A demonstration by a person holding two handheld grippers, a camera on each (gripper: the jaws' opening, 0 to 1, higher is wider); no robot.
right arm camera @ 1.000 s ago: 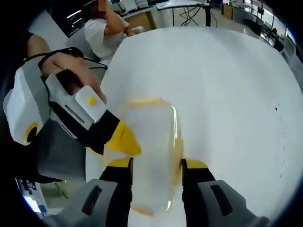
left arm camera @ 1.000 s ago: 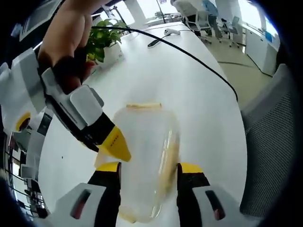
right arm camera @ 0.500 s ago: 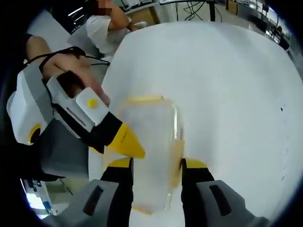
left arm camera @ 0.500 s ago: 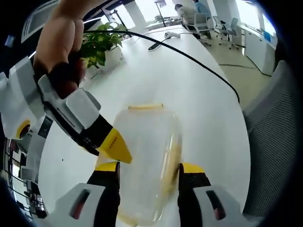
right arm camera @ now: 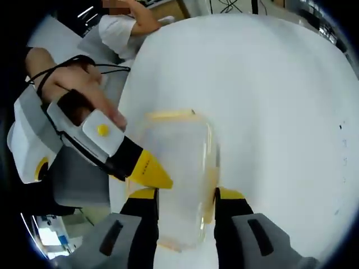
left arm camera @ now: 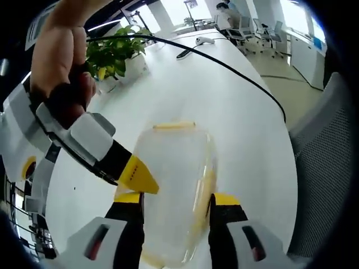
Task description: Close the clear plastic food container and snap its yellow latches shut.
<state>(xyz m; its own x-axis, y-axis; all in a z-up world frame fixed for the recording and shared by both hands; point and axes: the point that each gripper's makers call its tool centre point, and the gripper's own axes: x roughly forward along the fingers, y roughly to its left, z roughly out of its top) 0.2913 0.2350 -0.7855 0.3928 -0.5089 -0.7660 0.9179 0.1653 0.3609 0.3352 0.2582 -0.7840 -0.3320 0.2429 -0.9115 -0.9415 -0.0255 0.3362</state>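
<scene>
1. The clear plastic food container with yellow latches (left arm camera: 171, 190) lay on the white table (left arm camera: 235, 106), its long axis pointing away from both cameras.
2. The left gripper (left arm camera: 174, 204) stood narrowly astride its near end; whether it squeezed, one cannot tell.
3. The right gripper (right arm camera: 182, 196) stood likewise, equally near.
4. A green potted plant (left arm camera: 115, 53) appeared in the left gripper view; a seated person (right arm camera: 120, 31) in the right gripper view.

left hand-held gripper (left arm camera: 173, 203) straddles clear container (left arm camera: 171, 190) | right hand-held gripper (left arm camera: 137, 176) touching lid (yellow tip)
</scene>
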